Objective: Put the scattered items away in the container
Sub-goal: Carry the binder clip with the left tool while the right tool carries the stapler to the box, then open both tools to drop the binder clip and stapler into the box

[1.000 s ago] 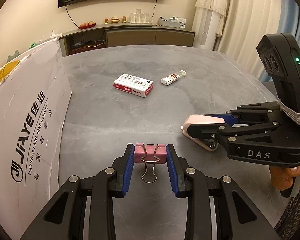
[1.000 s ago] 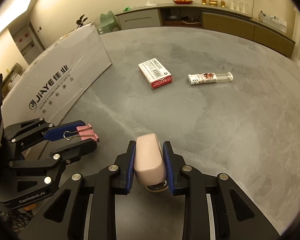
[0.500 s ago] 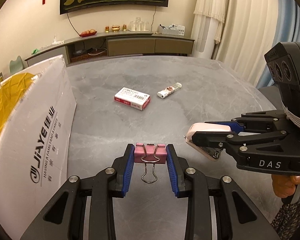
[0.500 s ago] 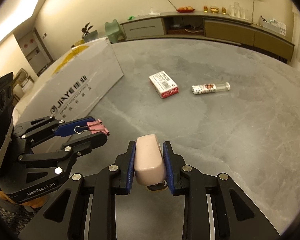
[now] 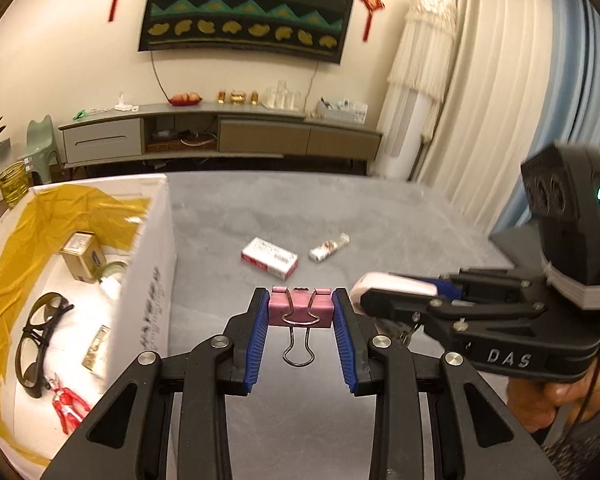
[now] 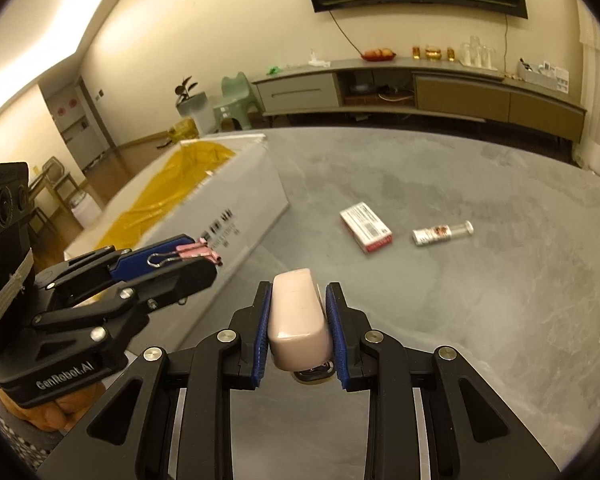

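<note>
My left gripper (image 5: 301, 312) is clamped on a pink binder clip (image 5: 301, 310), its wire handles hanging toward the camera, held above the grey table (image 5: 380, 216) just right of the box (image 5: 148, 280). My right gripper (image 6: 299, 320) grips a pale pink stapler (image 6: 298, 316) between its blue pads; from the left wrist view it sits level with the clip and close on its right, not touching.

The white box stands open on the table's left side, lined with yellow film (image 5: 60, 208). Inside I see black glasses (image 5: 36, 344), a gold tin (image 5: 82, 256), a red figure (image 5: 68, 408) and a small packet (image 5: 96, 346).

On the table, well ahead of both grippers, lie a red-and-white staple box (image 5: 270, 258) and a small tube (image 5: 328, 248), near each other but apart.
</note>
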Tool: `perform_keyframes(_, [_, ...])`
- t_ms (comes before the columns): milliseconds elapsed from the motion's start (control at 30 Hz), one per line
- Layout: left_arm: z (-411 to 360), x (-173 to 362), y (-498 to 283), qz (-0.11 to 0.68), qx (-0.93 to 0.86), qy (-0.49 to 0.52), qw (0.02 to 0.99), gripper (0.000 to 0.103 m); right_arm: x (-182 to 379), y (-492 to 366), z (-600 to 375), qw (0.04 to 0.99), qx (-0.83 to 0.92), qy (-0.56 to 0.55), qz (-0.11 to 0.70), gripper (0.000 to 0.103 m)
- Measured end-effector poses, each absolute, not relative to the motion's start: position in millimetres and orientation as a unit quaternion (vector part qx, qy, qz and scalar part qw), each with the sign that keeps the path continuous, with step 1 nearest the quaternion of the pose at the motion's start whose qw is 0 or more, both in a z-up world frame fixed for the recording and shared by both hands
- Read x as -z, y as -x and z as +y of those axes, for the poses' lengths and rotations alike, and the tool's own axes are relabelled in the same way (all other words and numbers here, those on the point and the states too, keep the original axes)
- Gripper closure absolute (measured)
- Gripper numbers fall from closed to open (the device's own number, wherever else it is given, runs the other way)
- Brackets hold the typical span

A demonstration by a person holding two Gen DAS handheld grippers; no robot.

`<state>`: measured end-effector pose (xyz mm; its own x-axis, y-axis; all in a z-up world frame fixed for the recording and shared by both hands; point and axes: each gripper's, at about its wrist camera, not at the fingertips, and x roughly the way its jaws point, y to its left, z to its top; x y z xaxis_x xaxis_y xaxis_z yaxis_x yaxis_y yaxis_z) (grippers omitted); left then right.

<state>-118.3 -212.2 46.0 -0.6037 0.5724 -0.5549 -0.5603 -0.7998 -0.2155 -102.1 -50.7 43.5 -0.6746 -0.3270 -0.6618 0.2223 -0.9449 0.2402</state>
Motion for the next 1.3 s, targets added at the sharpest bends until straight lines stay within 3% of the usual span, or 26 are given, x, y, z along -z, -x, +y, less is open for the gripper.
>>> perform_keyframes(533, [-306.2, -87.1, 135.6, -0.096, -0.915, 0.279, 0.276, 0.070, -100.7, 91.6, -131.7, 0.189, 0.924, -0.328, -0.054, 0.075])
perform_keyframes(1000, [-381.6, -67.3, 174.8, -0.157, -0.915, 0.304, 0.215, 0.070, -130.9, 113.5, -197.7, 0.214, 0.924, -0.316, -0.019, 0.075])
perform_keyframes(1300, [-410.0, -60.1, 187.5, -0.181, -0.912, 0.311, 0.198, 0.070, -120.1, 143.8, -221.7, 0.232, 0.911, -0.340, -0.014, 0.075])
